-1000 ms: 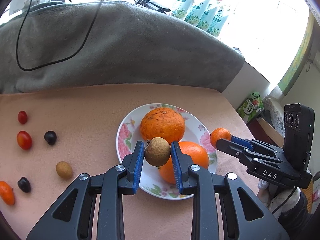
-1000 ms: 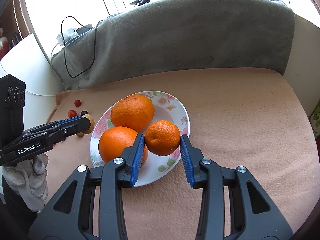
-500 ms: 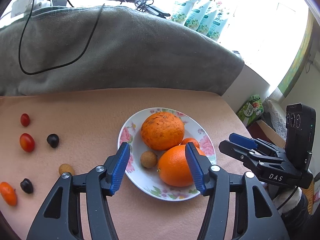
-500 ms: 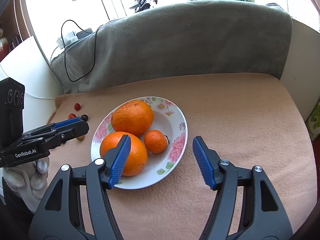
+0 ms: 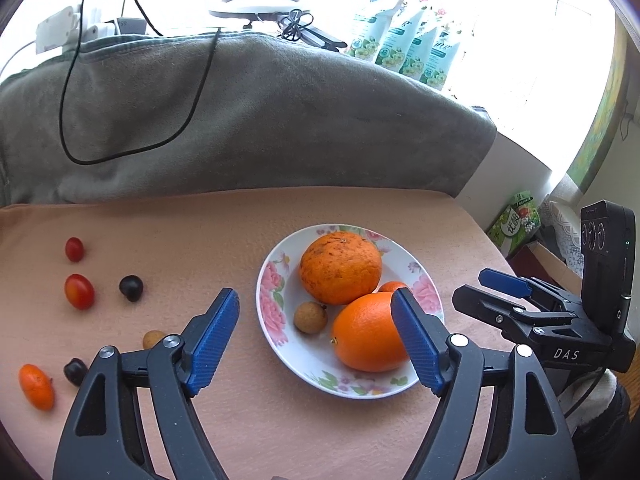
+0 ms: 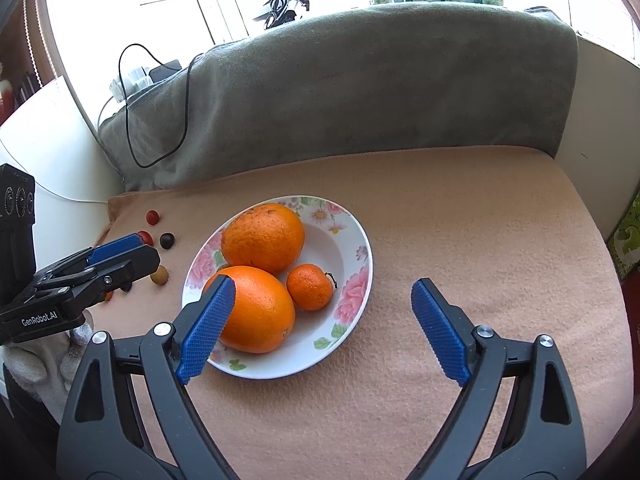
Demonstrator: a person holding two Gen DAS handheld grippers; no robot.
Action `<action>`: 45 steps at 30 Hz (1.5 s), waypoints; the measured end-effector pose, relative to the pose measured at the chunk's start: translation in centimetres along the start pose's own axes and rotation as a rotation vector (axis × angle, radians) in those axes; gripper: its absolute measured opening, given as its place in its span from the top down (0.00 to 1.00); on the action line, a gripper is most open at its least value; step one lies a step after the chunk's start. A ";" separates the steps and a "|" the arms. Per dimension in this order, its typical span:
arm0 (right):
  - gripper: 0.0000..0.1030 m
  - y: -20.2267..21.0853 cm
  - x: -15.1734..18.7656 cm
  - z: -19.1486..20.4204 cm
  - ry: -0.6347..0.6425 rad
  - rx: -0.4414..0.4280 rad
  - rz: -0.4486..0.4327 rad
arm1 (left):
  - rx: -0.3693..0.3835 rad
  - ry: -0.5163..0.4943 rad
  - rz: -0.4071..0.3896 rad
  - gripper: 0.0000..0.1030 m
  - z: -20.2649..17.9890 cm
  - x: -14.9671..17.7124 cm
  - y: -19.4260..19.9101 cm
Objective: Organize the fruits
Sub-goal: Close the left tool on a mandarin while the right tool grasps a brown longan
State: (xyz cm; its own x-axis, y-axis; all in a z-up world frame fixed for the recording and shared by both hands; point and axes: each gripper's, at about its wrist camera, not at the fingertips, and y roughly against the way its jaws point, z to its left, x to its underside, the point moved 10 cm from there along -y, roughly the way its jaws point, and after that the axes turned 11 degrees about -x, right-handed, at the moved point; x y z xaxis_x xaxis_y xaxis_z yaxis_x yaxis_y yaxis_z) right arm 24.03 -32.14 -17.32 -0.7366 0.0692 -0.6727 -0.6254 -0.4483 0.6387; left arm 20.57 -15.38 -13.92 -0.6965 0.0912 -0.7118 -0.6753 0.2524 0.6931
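A flowered white plate [image 5: 269, 296] [image 6: 356, 240] on the peach cloth holds two large oranges [image 5: 340, 267] [image 5: 366, 338], a small mandarin [image 6: 310, 286] and a brown longan [image 5: 310, 317]. My left gripper [image 5: 316, 338] is open and empty, above the plate's near left side. My right gripper [image 6: 320, 326] is open and empty, above the plate's near right edge. Left of the plate lie two red cherry tomatoes [image 5: 74, 249] [image 5: 79, 291], two dark grapes [image 5: 131, 288] [image 5: 75, 371], a second longan [image 5: 153, 338] and a kumquat [image 5: 36, 386].
A grey blanket [image 5: 240, 120] with a black cable [image 5: 132, 92] rises behind the cloth. Green-and-white tubes [image 5: 404, 52] stand on the sill. The cloth's right edge drops off beside a green carton [image 5: 518, 220].
Both grippers opened and pulled back. The left let the longan go onto the plate; the right let the mandarin go onto the plate beside the oranges.
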 end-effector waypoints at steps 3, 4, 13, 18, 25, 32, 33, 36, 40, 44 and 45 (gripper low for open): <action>0.11 0.0 0.0 0.1 0.004 0.013 -0.003 | -0.003 0.004 -0.010 0.24 0.2 0.0 0.4; 0.11 0.0 0.0 0.1 0.004 0.015 -0.005 | -0.004 0.005 -0.012 0.24 0.2 0.1 0.5; 0.10 0.1 -0.2 1.4 0.030 0.012 -0.023 | -0.035 0.017 -0.043 0.24 1.5 0.5 1.9; 0.10 0.2 -0.4 2.8 0.065 0.001 -0.032 | -0.062 0.043 -0.059 0.24 3.4 0.8 3.0; 0.10 -0.4 -0.8 5.5 0.106 -0.044 -0.024 | -0.117 0.079 -0.085 0.24 6.7 1.5 4.9; 0.10 -1.7 -1.1 8.9 0.138 -0.121 0.003 | -0.178 0.150 -0.114 0.24 11.1 3.1 6.6; 0.10 -1.9 -1.1 9.4 0.142 -0.130 0.006 | -0.184 0.163 -0.113 0.24 11.7 3.5 6.8; 0.10 -2.6 -1.1 10.9 0.158 -0.151 0.015 | -0.216 0.194 -0.106 0.24 13.6 4.6 7.2; 0.10 -3.8 -1.1 12.9 0.186 -0.173 0.030 | -0.259 0.227 -0.090 0.24 16.0 6.0 7.6; 0.10 -5.3 -0.6 14.8 0.205 -0.196 0.051 | -0.290 0.259 -0.078 0.24 18.0 7.0 7.8; 0.10 -5.6 -0.5 15.3 0.211 -0.200 0.056 | -0.296 0.266 -0.074 0.24 18.4 7.2 7.8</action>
State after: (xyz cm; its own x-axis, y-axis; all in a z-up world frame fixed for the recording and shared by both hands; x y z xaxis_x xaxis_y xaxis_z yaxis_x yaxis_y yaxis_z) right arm 23.93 -16.05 -14.88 -0.6854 -0.1382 -0.7149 -0.5070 -0.6141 0.6048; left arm 14.80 5.00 -15.72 -0.6556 -0.1786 -0.7337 -0.7398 -0.0430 0.6715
